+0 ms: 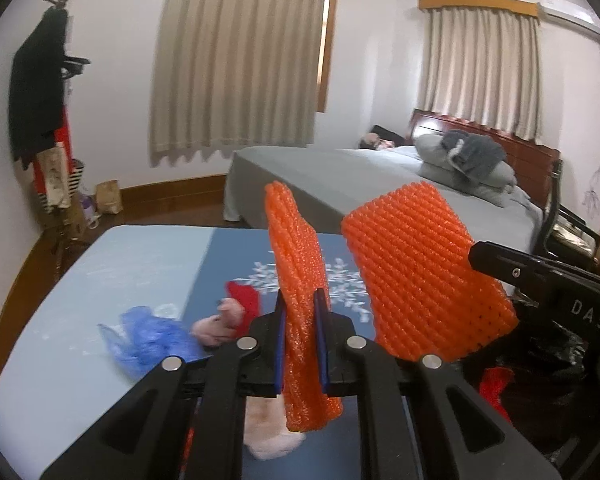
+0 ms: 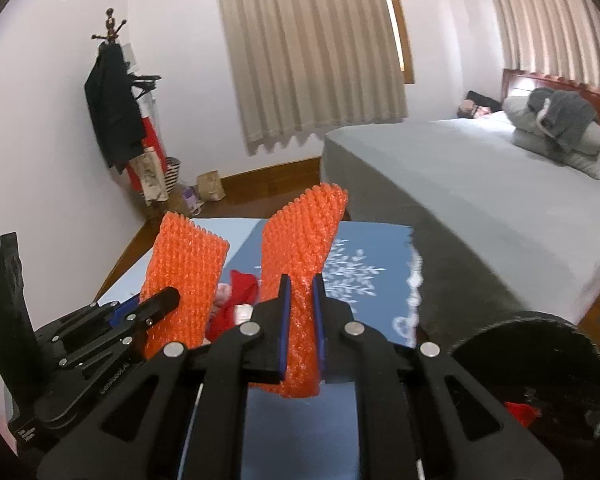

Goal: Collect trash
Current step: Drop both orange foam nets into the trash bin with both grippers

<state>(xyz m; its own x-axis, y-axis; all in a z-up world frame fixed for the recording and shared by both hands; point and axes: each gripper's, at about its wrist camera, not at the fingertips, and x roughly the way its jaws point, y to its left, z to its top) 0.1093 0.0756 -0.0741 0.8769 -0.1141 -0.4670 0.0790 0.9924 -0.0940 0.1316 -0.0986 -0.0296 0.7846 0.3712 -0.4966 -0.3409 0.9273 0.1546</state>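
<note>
My left gripper (image 1: pixel 300 344) is shut on an orange foam net sleeve (image 1: pixel 298 264), held upright above the blue table (image 1: pixel 132 264). My right gripper (image 2: pixel 300 328) is shut on a second orange foam net sleeve (image 2: pixel 300 248); it also shows in the left wrist view (image 1: pixel 424 272), with the right gripper's finger (image 1: pixel 512 264) beside it. The left gripper's sleeve also shows in the right wrist view (image 2: pixel 184 280). On the table lie a blue plastic scrap (image 1: pixel 148 340), a pink wad (image 1: pixel 216 324) and a red net piece (image 1: pixel 244 300). A black trash bag (image 2: pixel 540 368) stands open at the right with red trash (image 2: pixel 520 412) inside.
A bed (image 1: pixel 340 176) with grey bedding stands behind the table. A coat rack (image 1: pixel 48 120) with dark clothes stands in the left corner, with a paper bag (image 1: pixel 108 196) on the floor. Curtains (image 1: pixel 236 60) cover the windows.
</note>
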